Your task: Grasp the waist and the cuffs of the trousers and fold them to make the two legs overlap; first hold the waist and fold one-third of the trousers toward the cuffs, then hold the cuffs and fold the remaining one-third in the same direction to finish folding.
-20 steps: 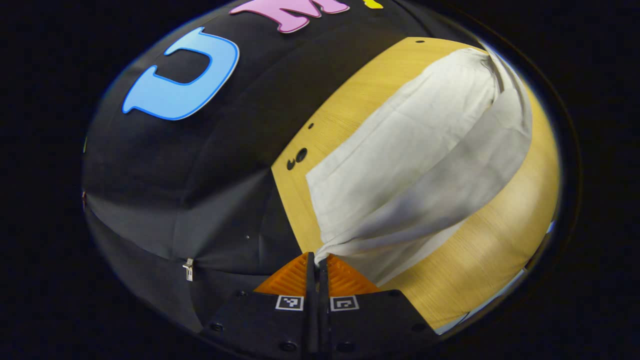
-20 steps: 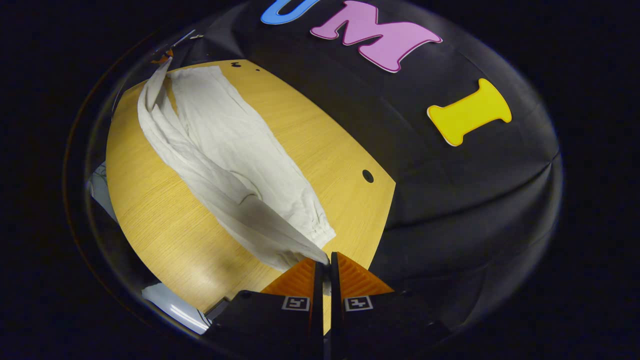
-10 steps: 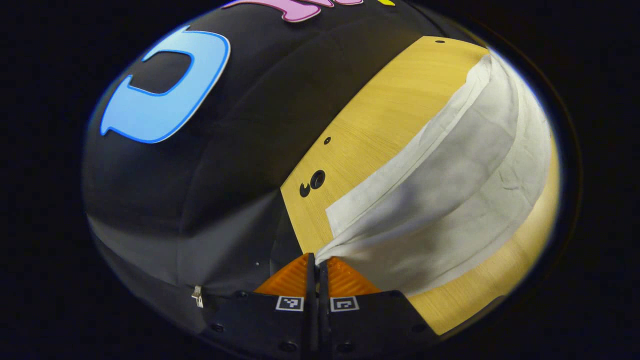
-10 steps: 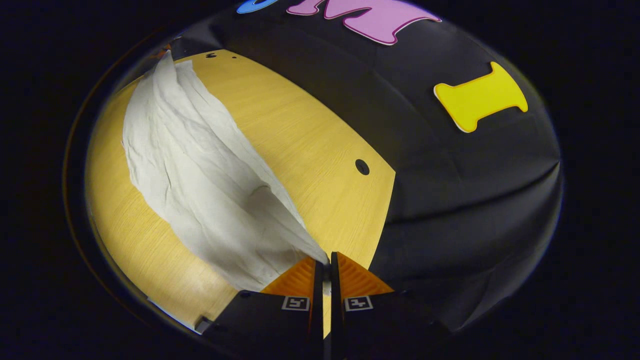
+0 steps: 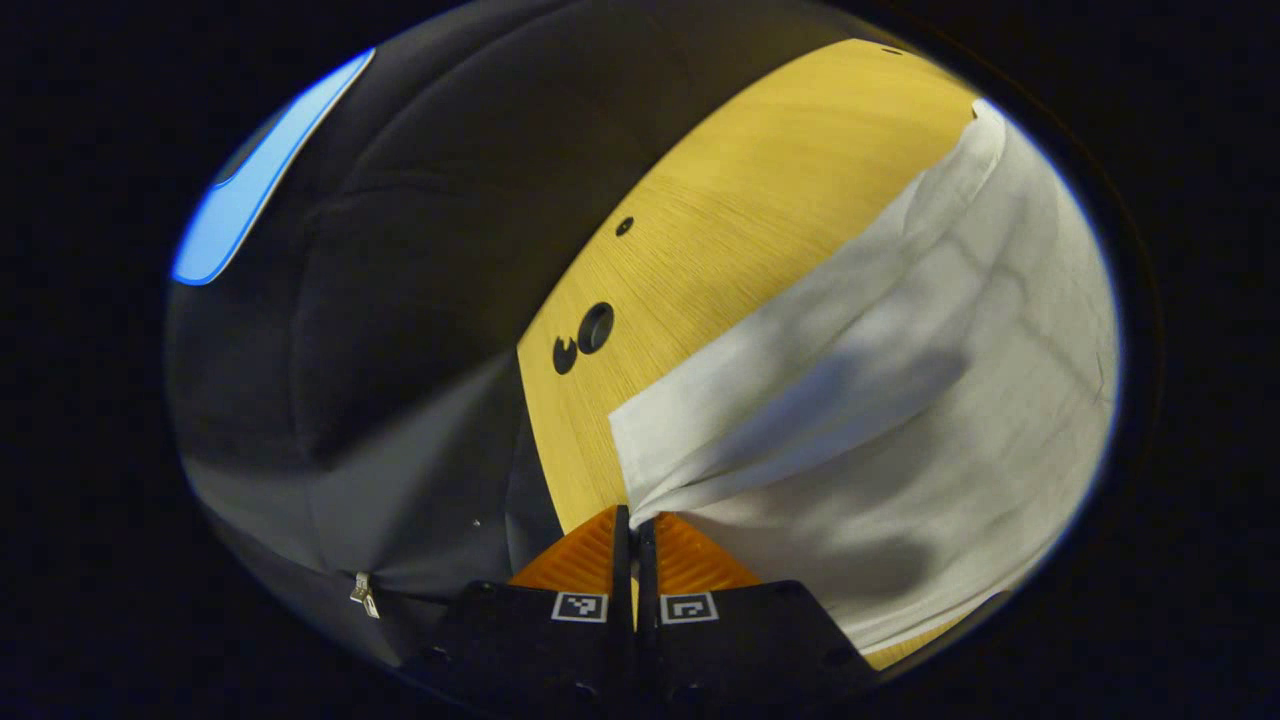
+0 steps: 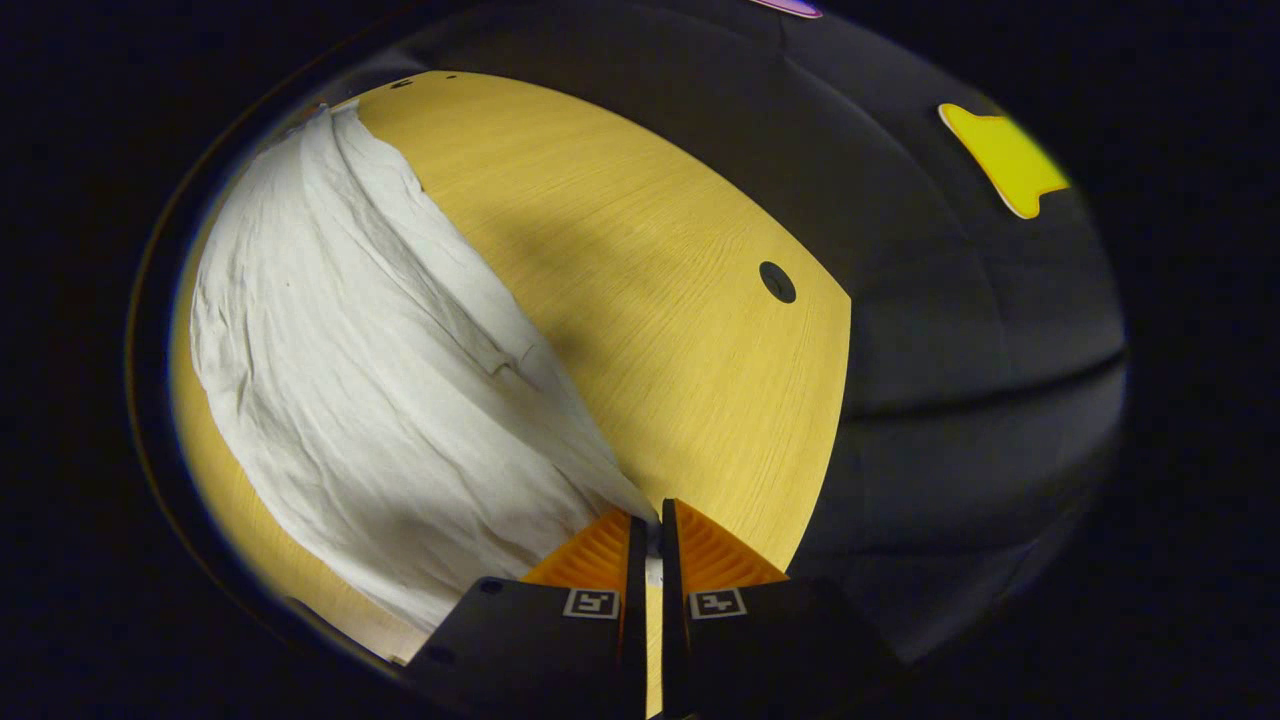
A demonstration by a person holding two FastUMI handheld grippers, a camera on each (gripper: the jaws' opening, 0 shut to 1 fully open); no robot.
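White trousers point(image 5: 880, 400) lie lengthwise on a light wooden table point(image 5: 720, 220), one leg carried over the other. My left gripper point(image 5: 634, 512) is shut on one end of the cloth, pinching a corner that rises slightly off the table. In the right gripper view the trousers point(image 6: 370, 390) spread wide and wrinkled across the table point(image 6: 650, 300), and my right gripper point(image 6: 652, 512) is shut on a corner at the opposite end. Which end is waist and which is cuff I cannot tell.
The table has small round holes point(image 5: 595, 327) near its left end and another hole point(image 6: 777, 282) near its right end. Black booth cloth point(image 5: 400, 300) hangs close behind the table's far edge.
Both grippers have carried the held leg across and lowered toward the table. The cloth now lies flatter and wider, covering the other leg.
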